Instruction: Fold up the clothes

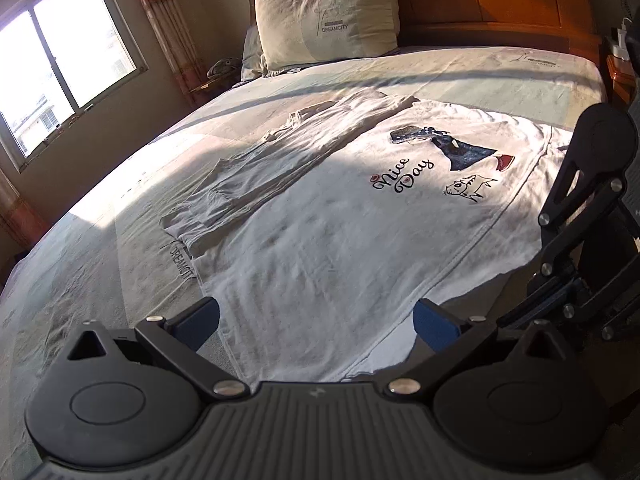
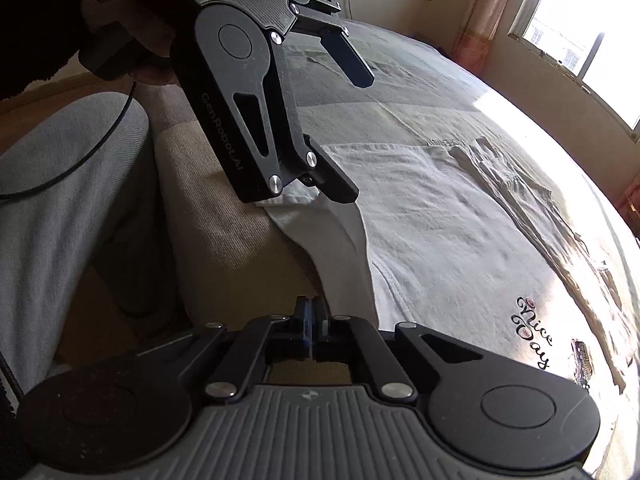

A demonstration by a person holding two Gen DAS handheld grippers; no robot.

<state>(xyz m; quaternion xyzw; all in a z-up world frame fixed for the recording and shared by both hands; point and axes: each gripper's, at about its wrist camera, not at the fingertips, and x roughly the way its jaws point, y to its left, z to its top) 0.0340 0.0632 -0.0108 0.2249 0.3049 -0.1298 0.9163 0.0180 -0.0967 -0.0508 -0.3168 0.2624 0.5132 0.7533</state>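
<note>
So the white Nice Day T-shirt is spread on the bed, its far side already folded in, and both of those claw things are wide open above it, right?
Not quite. Only the left gripper is open, with the T-shirt on the bed lying under its parted jaws. The right gripper is shut on the T-shirt's near edge, as the right wrist view shows. The far side is indeed folded in.

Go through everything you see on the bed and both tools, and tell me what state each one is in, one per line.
White T-shirt: spread flat on the bed, print side up, far side already folded over.
Left tool: open, jaws apart over the shirt's near hem.
Right tool: shut on the shirt's edge at the bedside.
Pillow: propped upright against the headboard.
Bedsheet: laid flat, slightly wrinkled.
Window: shut, sunlight coming in.
</note>
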